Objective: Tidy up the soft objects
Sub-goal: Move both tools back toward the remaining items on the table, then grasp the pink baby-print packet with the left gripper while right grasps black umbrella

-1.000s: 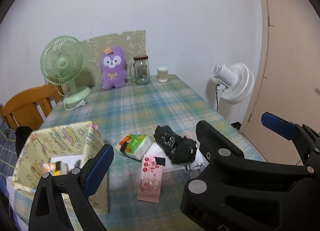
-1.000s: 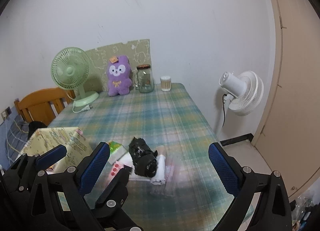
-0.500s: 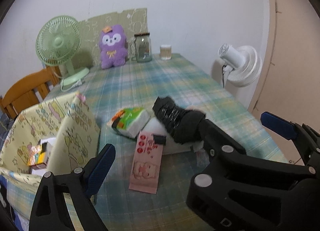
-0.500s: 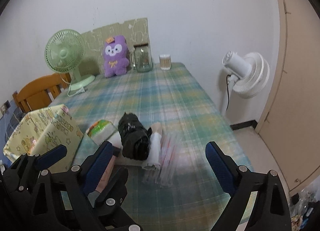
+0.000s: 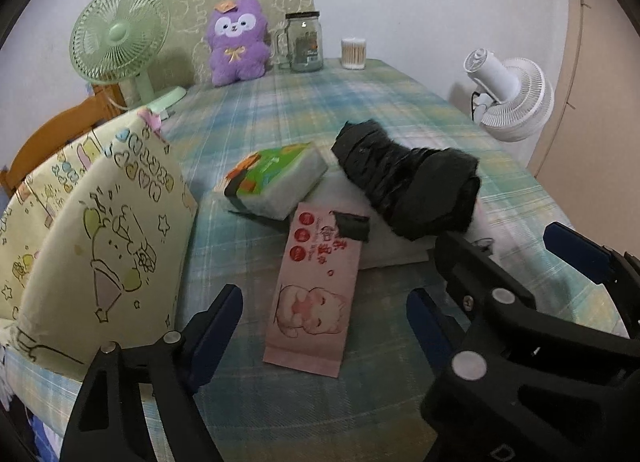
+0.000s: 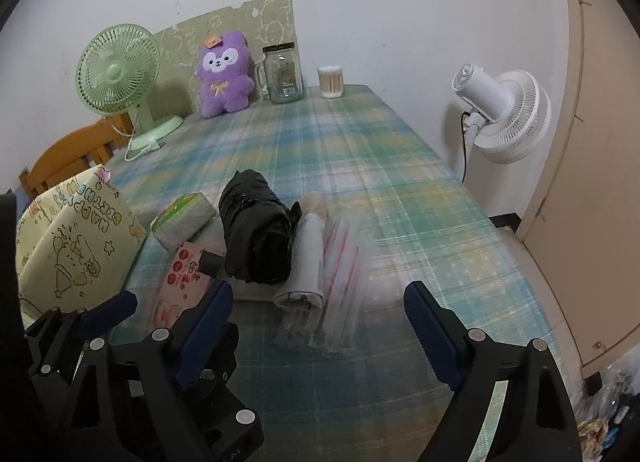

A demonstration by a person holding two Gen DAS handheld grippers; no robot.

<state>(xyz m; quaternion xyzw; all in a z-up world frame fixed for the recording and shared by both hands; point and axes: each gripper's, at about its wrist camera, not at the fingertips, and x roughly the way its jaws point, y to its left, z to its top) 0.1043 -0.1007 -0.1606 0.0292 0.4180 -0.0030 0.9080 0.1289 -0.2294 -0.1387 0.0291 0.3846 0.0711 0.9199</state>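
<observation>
On the plaid tablecloth (image 5: 304, 114) a pink packet (image 5: 316, 294) lies in front of a green tissue pack (image 5: 276, 178) and a black rolled bundle (image 5: 404, 178) resting on a white pad (image 5: 400, 250). My left gripper (image 5: 320, 322) hovers over the packet's near end, jaws closing, pads clear of it. My right gripper (image 6: 320, 318) hangs over a clear plastic packet (image 6: 336, 290) beside a white roll (image 6: 306, 258) and the black bundle (image 6: 256, 230), jaws closing with nothing pressed. A yellow cartoon-print fabric bin (image 5: 92, 230) stands at the left.
At the table's far end stand a purple plush (image 5: 238, 42), a green fan (image 5: 120, 30), a glass jar (image 5: 306, 42) and a cotton-swab tub (image 5: 354, 52). A white fan (image 6: 500, 114) stands off the table's right edge. A wooden chair (image 6: 68, 158) is at the left.
Both grippers have dropped toward the table and tipped further down, so the pile looks nearer. Both pairs of jaws have narrowed; the left gripper's right finger now shows.
</observation>
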